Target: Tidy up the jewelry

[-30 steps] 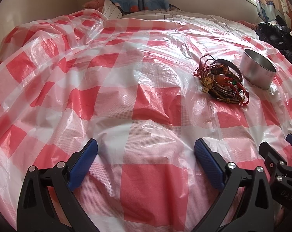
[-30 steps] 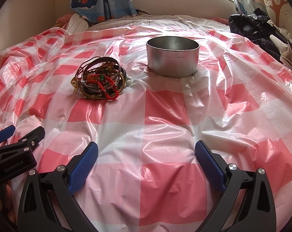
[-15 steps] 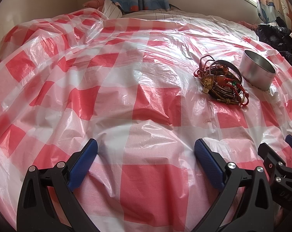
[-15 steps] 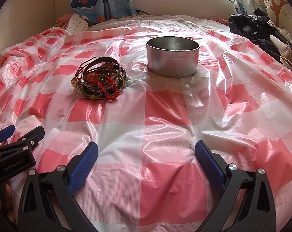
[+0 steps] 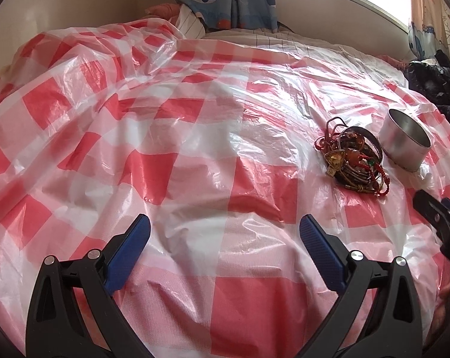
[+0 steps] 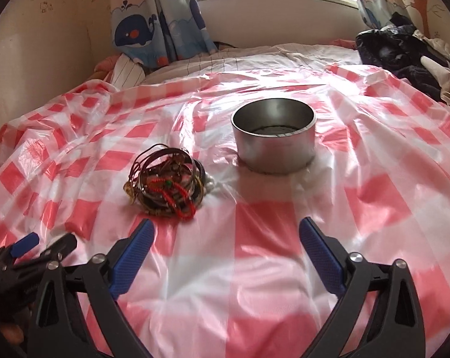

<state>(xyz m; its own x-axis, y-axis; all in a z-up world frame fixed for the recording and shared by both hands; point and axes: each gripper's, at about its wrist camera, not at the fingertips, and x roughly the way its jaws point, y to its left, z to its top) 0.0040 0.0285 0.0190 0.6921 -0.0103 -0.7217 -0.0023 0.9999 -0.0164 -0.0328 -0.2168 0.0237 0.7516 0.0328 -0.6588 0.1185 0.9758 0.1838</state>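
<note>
A tangled heap of bracelets and red bead strings (image 6: 166,186) (image 5: 354,159) lies on the red-and-white checked plastic sheet (image 6: 254,229). Right of it stands a round metal tin (image 6: 274,140) (image 5: 405,143), upright. My right gripper (image 6: 225,232) hovers just short of the heap and the tin; its jaws stand wide, are closing, and have nothing between them. My left gripper (image 5: 225,228) is open over bare sheet, well to the left of the heap. In the left wrist view the right gripper's fingertips (image 5: 431,205) show at the right edge.
The sheet covers a bed and is crinkled. A whale-print curtain (image 6: 156,26) and a striped pillow (image 6: 129,71) are at the back left. Dark clothes (image 6: 404,56) are piled at the back right. A window sits behind the bed.
The right gripper has moved forward and up toward the heap and tin, which now look nearer and are seen from higher. Its jaws have narrowed a little. The left gripper has barely shifted.
</note>
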